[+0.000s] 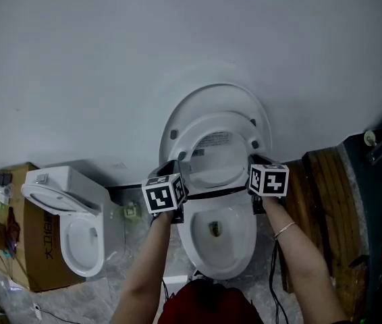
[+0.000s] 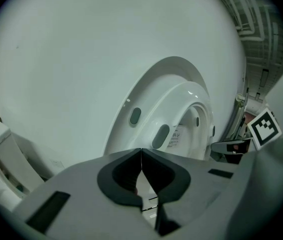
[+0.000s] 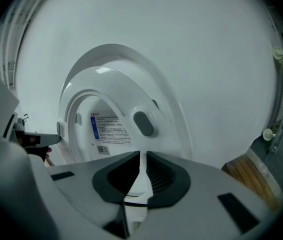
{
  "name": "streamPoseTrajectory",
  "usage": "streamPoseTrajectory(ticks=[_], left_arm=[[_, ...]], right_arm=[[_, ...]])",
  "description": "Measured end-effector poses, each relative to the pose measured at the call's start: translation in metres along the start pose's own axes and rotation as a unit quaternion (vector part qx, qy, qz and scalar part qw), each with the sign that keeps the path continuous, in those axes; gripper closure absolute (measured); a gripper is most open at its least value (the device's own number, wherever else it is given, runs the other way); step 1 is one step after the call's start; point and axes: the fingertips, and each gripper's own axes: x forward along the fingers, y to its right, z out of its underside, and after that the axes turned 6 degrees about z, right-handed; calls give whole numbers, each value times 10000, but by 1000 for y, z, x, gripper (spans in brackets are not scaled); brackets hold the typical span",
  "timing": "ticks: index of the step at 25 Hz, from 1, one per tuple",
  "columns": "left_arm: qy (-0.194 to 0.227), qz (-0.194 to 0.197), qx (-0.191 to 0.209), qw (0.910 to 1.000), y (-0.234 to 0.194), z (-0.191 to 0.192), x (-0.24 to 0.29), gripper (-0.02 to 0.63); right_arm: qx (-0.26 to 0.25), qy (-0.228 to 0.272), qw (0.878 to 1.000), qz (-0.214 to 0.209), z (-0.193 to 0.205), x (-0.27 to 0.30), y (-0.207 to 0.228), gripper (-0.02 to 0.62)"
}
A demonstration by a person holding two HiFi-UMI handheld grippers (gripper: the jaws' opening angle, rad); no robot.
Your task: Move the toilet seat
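Note:
The white toilet [image 1: 221, 248] stands against the wall with its lid [image 1: 218, 93] raised. The toilet seat [image 1: 177, 147] is tilted up in front of the lid, its underside and grey bumpers facing me [image 2: 184, 94] [image 3: 126, 96]. My right gripper [image 1: 253, 164] [image 3: 142, 159] is shut on the seat's right rim; a white strip of the rim shows between its pads. My left gripper [image 1: 181, 174] [image 2: 141, 156] sits at the seat's left rim with its tips touching. No part of the seat shows pinched between them.
A second white toilet [image 1: 76, 228] stands at the left beside a cardboard box [image 1: 22, 241]. Wooden planks [image 1: 326, 194] and dark gear lie at the right. A plain wall rises right behind the toilet. The person's forearms reach in from below.

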Motion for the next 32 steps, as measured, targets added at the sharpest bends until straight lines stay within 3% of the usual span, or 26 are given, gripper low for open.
streamPoseTrajectory(ticks=[7,14,22,32], left_arm=[[123,-30,410,9991,4,4,-3,580],[221,367,574,9974,45,45,-37,580],[138,877,955,9915,100,85,-86,580],[247,1041,1190,9871,124,110,-150,580]], right_arm=[[440,262,9970,-582,12,-42,-20,551],[876,385,9911,-925,42,-97,-29,551],[889,516,9901,-951,81,-150,-39,578],[1108,814,9856,-988,111,-217,-47,580]])
